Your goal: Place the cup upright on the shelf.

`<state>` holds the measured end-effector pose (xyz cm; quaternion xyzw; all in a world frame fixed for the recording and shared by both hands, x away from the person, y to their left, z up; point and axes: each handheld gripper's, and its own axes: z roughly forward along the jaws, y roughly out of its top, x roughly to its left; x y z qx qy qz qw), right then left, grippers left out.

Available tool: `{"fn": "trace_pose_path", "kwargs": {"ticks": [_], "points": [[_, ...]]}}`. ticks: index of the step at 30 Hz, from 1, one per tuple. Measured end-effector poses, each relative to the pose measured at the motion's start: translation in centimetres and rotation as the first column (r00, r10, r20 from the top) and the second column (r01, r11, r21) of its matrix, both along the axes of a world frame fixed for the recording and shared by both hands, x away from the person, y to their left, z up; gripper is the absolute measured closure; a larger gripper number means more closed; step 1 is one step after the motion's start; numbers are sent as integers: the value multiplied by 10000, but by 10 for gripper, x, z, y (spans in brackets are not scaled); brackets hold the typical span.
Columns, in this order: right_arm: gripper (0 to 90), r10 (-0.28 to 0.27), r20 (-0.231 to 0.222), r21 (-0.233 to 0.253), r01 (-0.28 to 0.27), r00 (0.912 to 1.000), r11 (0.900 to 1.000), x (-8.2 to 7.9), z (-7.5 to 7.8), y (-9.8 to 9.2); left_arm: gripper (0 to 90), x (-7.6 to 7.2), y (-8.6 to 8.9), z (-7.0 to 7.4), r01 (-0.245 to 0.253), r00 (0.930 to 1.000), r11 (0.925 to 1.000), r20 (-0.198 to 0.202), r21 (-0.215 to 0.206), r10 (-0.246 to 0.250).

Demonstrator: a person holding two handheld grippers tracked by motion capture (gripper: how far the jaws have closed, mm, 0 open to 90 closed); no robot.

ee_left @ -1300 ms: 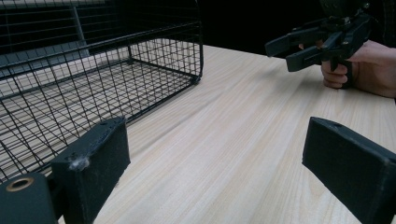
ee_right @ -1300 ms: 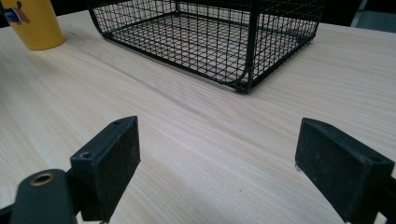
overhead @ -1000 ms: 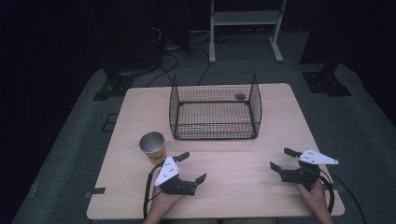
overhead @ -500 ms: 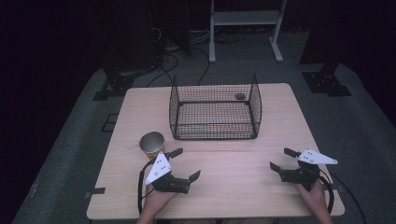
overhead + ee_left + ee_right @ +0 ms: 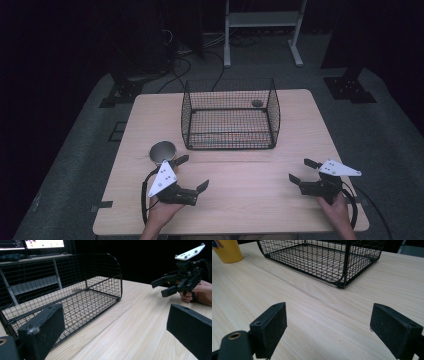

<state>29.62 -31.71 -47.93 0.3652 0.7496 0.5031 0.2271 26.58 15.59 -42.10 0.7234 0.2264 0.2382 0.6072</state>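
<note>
A: Where is the left gripper [image 5: 192,173] now?

B: Low on the table [image 5: 250,200], near its front edge, jaws spread wide and holding nothing. One jaw tip sits just beside the cup [image 5: 162,152]; whether it touches the rim I cannot tell.

A: Has it moved since the earlier frames?

B: Yes. A second ago it stood a little farther right, with the cup up and to its left. Half a second ago it had slid left and back toward the person. Now it points up and to the right, one jaw near the cup, the other out over bare wood.

A: And the cup?

B: It stands upright on the table, left of the basket's [image 5: 229,116] front corner and apart from it. It has stayed put across all three moments. In the right gripper view it shows as a yellow cup [image 5: 226,250] at the top left.

A: The right gripper [image 5: 304,171]?

B: Unmoved, near the front right corner of the table, jaws parted and empty. The left gripper view shows it [image 5: 163,286] across the bare wood, held in a hand [image 5: 197,291].

A: The basket?

B: Same place, mid-table toward the far edge, with a small dark thing [image 5: 257,103] by its far right corner.
</note>
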Motion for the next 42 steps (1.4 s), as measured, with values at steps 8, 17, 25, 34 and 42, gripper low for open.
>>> {"fn": "trace_pose_path", "kwargs": {"ticks": [8, 17, 25, 34, 42], "points": [[130, -7, -26, 24, 7, 10000, 10000, 0, 0, 0, 11, -2, 8, 10, -146, 9996, 9999, 222, -20, 147], [130, -6, 27, -179, 7, 10000, 9998, 0, 0, 2, 12, -3, 23, 21, -495, 9978, 9988, 433, -65, 498], [130, -11, 9, -256, 12, 10000, 9997, 0, 0, 2, 12, -3, 40, 28, -1023, 9928, 9947, 621, -105, 1027], [130, 15, 16, -288, -14, 10000, 9996, 0, 0, 3, 0, 0, 56, 27, -1559, 9860, 9877, 617, 75, 1551], [130, 23, -7, -396, -24, 10000, 9992, 0, 0, 4, 0, 10, 77, 17, -2209, 9749, 9749, 331, 276, 2200]]}}
